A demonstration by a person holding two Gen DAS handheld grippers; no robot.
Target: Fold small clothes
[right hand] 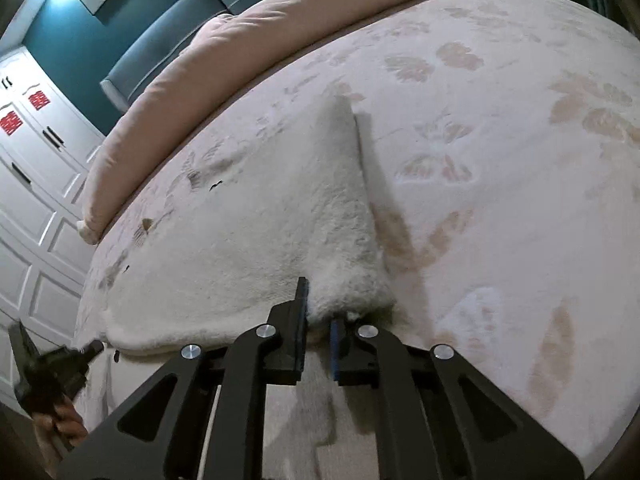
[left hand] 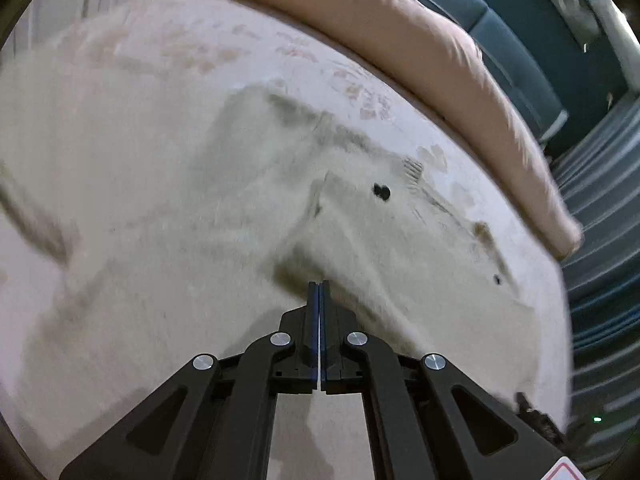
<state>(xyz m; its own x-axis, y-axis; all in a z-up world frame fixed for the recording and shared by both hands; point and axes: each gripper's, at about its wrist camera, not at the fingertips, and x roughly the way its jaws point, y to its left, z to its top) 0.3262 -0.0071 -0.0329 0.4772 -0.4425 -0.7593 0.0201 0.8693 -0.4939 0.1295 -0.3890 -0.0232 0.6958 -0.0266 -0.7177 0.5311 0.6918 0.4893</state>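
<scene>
A white fleece garment [right hand: 256, 240] lies spread on the bed [right hand: 500, 160], filling the centre of both views, with a pink duvet [right hand: 168, 92] rolled along the upper edge. The left tongs [left hand: 319, 286] are pressed together at the garment's near hem. The right tongs [right hand: 320, 304] are clamped on its near corner.

Right gripper [right hand: 319, 312] jaws pinching fleece garment [right hand: 256, 240] hem

no writing can be read. the white panelled wardrobe doors [right hand: 36, 128] bear two red square decorations [right hand: 38, 100] whose marks are too blurred to make out.
</scene>
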